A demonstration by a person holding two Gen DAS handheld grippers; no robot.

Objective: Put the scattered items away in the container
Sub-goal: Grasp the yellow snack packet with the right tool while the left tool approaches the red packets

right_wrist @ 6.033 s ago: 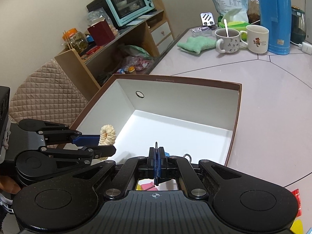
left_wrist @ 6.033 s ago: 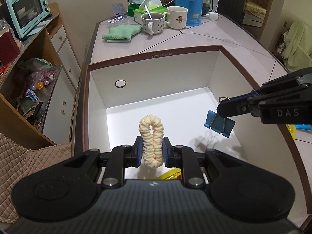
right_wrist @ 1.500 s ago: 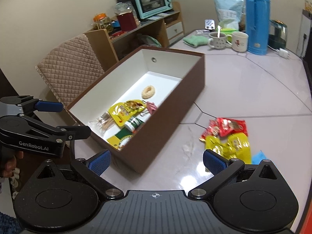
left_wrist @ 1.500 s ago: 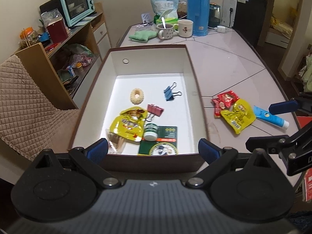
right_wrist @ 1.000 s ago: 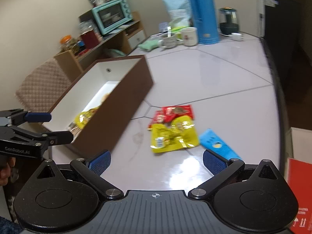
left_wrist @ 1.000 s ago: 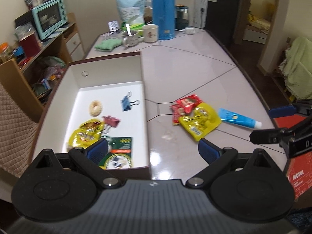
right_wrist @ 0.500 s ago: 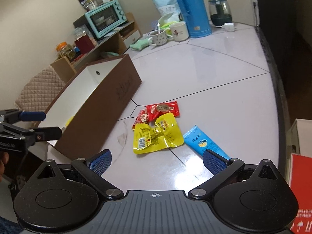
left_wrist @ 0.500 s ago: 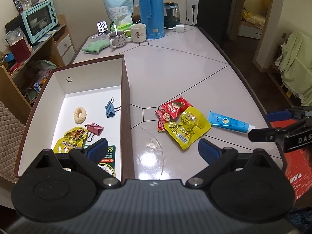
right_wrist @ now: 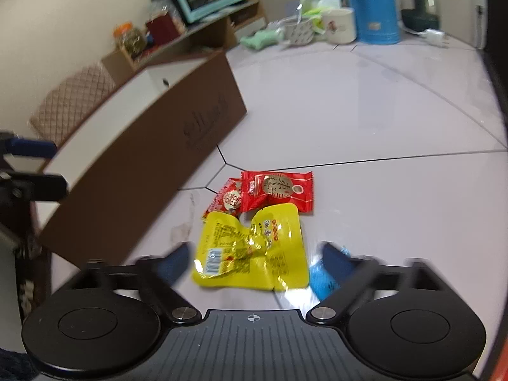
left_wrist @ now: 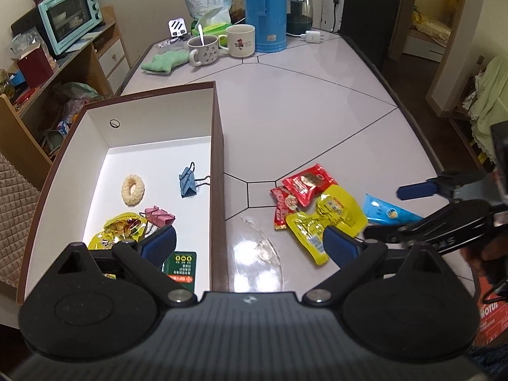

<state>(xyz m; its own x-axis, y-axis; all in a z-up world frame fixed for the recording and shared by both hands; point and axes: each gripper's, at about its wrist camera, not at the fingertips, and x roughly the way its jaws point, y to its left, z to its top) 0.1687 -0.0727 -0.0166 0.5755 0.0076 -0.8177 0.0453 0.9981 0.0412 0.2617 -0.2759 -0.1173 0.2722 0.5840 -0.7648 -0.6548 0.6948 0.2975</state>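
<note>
Right gripper closes in on snack packets left outside the box

The right gripper [right_wrist: 254,262], jaws spread wide and empty, hangs low over a yellow snack pouch [right_wrist: 252,250] lying between its fingertips, two red packets [right_wrist: 276,192] just beyond and a blue tube [left_wrist: 385,214] to its right. The left gripper [left_wrist: 250,246], likewise spread and empty, waits above the brown box [left_wrist: 219,146] wall. Next, likely: drop onto the pouch, pinch a crinkled edge, carry it leftward into the box.
</note>
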